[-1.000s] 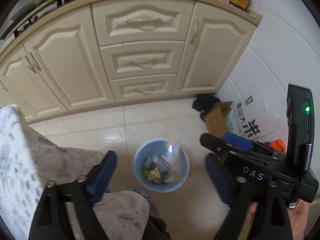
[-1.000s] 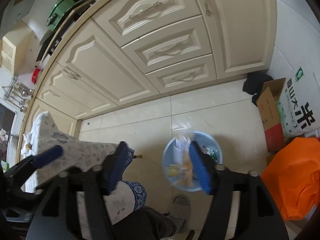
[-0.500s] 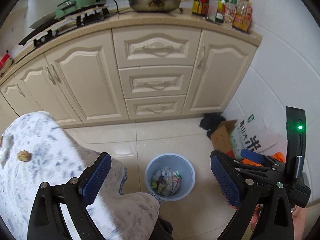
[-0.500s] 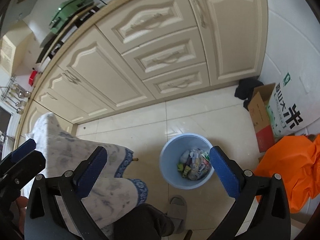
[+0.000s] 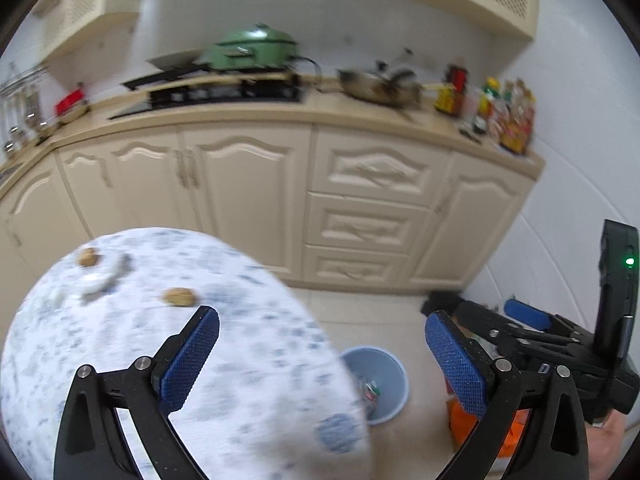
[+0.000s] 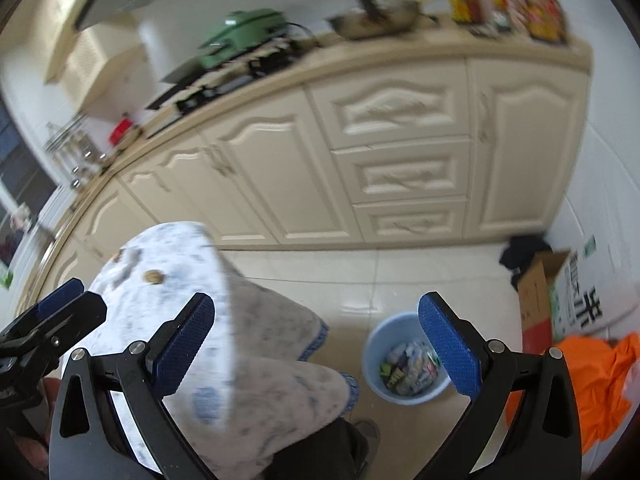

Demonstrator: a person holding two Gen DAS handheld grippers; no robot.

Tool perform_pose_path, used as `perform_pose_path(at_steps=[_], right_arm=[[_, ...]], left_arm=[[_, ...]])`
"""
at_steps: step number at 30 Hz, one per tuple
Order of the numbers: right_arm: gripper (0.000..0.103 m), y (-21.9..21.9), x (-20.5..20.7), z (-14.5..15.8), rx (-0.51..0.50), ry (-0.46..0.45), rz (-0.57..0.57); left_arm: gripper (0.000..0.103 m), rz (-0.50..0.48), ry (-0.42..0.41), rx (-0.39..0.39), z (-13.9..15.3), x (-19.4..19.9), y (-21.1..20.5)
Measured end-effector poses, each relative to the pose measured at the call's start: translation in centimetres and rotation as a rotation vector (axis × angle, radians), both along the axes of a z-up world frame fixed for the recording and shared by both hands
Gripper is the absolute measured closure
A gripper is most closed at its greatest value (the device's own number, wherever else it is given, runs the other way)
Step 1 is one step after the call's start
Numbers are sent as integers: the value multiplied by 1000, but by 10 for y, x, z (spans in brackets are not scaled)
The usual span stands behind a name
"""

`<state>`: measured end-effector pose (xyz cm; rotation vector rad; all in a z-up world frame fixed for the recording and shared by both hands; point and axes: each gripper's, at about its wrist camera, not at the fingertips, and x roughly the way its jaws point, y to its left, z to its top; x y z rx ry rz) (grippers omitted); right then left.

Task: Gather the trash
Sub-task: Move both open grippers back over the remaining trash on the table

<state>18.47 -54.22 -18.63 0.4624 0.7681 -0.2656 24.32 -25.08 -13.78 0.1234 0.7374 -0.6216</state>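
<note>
A light blue bin (image 6: 374,344) stands on the floor tiles, filled with colourful wrappers (image 6: 408,364); it also shows partly behind the cloth as the bin (image 5: 386,364). A round table under a blue-flecked white cloth (image 5: 160,340) carries two brown nut-like scraps (image 5: 180,297) (image 5: 88,258) and a crumpled white piece (image 5: 102,282). My left gripper (image 5: 320,316) hangs over the table's edge, its jaws opening with nothing between them. My right gripper (image 6: 316,300) stands open and empty above the bin, beside the left gripper (image 6: 60,304).
Cream cabinets (image 5: 360,200) run along the back under a counter with a green cooker (image 5: 252,50), a pan (image 5: 380,86) and bottles (image 5: 508,116). By the right wall sit a cardboard box (image 6: 536,288), an orange bag (image 6: 592,372) and dark cloth (image 6: 524,250).
Both grippers rose and swung away from the bin toward the table, so the counter top came into view. Both pairs of jaws spread wider. The blurred wrapper over the bin is gone.
</note>
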Motion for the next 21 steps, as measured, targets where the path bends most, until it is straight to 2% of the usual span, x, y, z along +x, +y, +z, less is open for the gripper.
perform_pose_path(at_steps=[5, 10, 14, 21], right_arm=[[0, 57, 26, 24, -57, -33, 110], [0, 115, 57, 32, -112, -41, 228], [0, 150, 78, 28, -149, -28, 291], [0, 189, 121, 7, -184, 19, 358]], left_arm=[[1, 103, -34, -18, 11, -10, 71], [1, 207, -48, -15, 9, -14, 129], [1, 268, -41, -9, 3, -8, 163], [1, 303, -19, 15, -11, 23, 193]])
